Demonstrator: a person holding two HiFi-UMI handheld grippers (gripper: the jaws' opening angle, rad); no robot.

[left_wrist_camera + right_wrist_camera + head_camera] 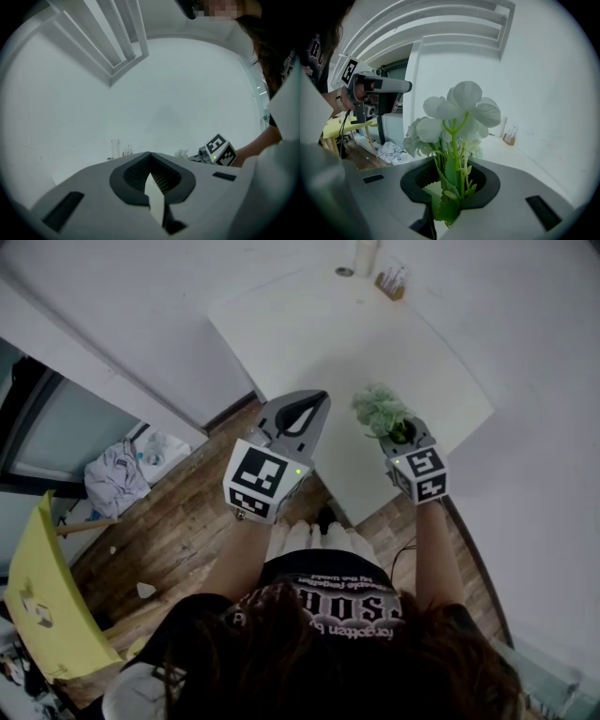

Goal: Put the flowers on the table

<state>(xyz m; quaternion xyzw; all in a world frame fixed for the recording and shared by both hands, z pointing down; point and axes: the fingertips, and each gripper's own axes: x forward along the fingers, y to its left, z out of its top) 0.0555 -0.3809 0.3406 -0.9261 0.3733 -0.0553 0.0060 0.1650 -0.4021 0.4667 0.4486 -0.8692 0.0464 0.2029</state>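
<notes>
The flowers (378, 409) are a small bunch of pale white-green blooms on green stems (451, 180). My right gripper (401, 432) is shut on the stems, and the blooms (459, 112) stand up above its jaws. It hovers over the near right part of the white table (309, 324). My left gripper (319, 397) is beside it on the left, over the table's near edge; its jaws meet at the tips with nothing between them (150, 154). The left gripper view shows the right gripper's marker cube (220, 150) and a bit of the flowers (182, 153).
A clear glass (366, 257) and a small wooden holder (392, 282) stand at the table's far end. A wooden floor (178, 531) lies below, with a heap of clothes (117, 474) and a yellow chair (47, 596) at the left. White walls close in on the table.
</notes>
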